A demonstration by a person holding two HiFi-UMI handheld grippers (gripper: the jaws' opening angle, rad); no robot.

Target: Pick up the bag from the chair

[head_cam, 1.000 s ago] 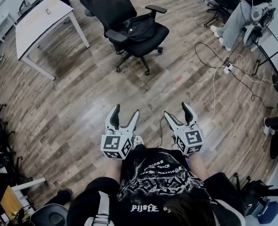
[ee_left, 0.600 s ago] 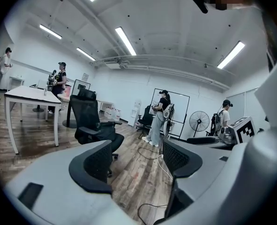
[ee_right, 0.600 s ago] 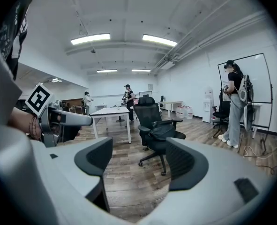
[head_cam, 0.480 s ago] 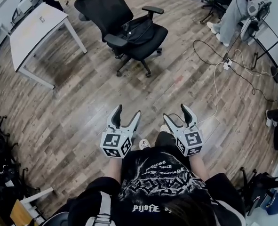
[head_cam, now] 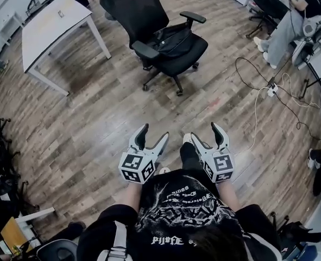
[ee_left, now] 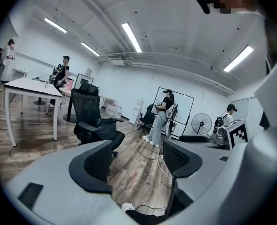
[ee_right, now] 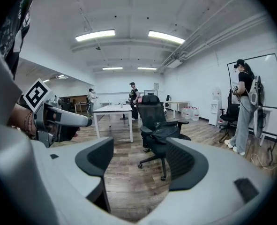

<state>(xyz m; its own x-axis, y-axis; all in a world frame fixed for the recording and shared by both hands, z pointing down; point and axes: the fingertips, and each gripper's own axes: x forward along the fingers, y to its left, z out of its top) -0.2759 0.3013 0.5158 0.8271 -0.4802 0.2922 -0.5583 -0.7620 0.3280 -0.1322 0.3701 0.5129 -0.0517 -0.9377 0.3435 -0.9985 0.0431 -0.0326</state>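
Black fabric bag (head_cam: 174, 37) on black office chair (head_cam: 136, 7) at twelve o'clock: I should step closer, left gripper (head_cam: 155, 132) and right gripper (head_cam: 202, 132) both spread, empty.

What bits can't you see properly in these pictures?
Head view: the bag is black on the black chair, so its handles cannot be told.
Right gripper view: the right claw covers part of the chair's base.
Left gripper view: the left claw covers the chair's base.

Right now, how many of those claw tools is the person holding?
2: the left gripper and the right gripper, side by side above the wooden floor, both open and empty.
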